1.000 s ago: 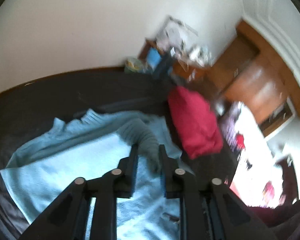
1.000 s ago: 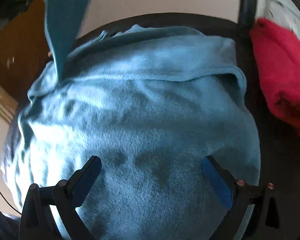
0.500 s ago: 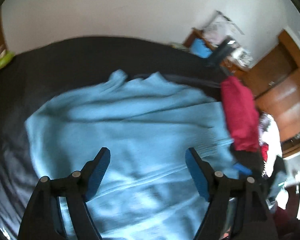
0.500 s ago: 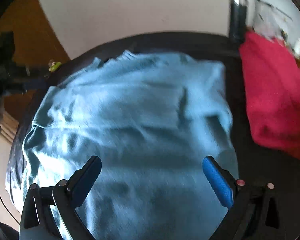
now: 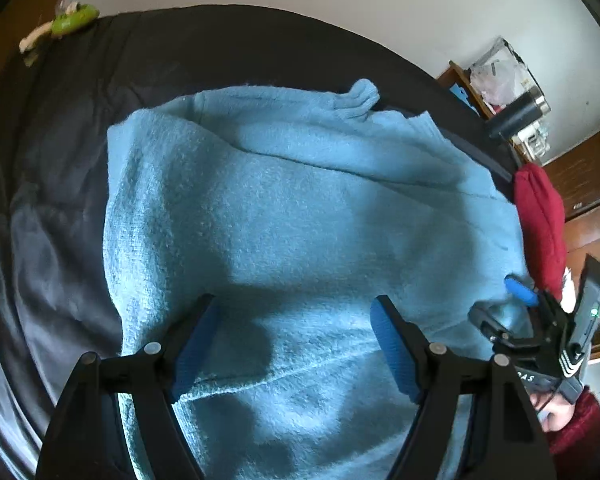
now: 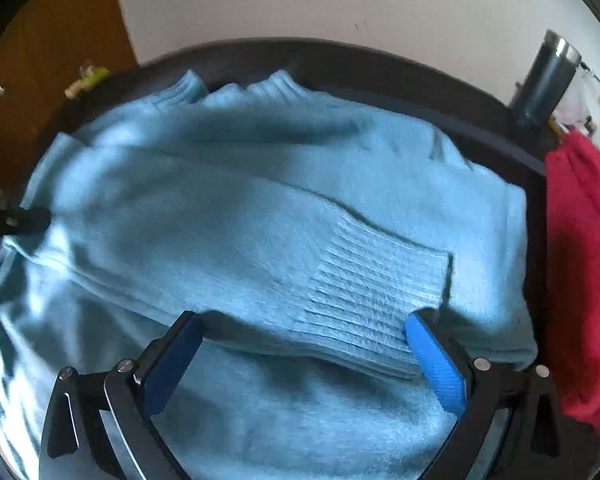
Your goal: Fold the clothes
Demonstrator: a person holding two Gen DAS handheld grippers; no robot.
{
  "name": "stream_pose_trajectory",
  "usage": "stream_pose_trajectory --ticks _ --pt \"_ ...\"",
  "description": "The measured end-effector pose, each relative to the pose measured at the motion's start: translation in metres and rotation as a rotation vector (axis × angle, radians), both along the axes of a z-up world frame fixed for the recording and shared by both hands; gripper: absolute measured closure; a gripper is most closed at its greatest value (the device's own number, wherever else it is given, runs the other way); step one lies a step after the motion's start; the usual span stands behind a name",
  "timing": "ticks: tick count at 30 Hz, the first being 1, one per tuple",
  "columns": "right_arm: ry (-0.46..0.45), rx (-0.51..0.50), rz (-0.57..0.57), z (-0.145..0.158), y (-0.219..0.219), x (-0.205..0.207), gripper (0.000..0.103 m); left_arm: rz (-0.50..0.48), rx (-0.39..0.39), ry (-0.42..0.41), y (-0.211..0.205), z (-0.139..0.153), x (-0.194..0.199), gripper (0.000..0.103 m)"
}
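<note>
Here, both left tongs (image 5: 294,334) and right tongs (image 6: 300,354) gape over a blue sweater (image 5: 300,208) on dark bedding (image 5: 60,160).

The left hand-held gripper (image 5: 294,334) has two black angular fingers lined with ribbed blue pads (image 5: 392,354), and round silver screws (image 5: 153,347) sit on its black linkage arms. The right hand-held gripper (image 6: 300,360) is built the same, black with blue pads (image 6: 436,364) and silver screws (image 6: 481,363). In the left wrist view its body carries a small green light (image 5: 594,312) and white lettering, and behind it shows a dark red sleeve (image 5: 576,426).
</note>
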State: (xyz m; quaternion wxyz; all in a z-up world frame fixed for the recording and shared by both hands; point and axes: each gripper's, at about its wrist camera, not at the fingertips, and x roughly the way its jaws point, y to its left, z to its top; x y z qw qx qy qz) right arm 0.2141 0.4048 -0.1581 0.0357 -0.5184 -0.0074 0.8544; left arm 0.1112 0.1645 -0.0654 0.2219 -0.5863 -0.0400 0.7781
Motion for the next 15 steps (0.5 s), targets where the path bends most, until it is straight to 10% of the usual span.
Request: stream_pose_trajectory --ticks 15 --pt "0.008 -0.046 0.001 0.029 0.018 0.064 0.001 0.054 -0.099 0.066 -0.017 0.025 0.065 0.022"
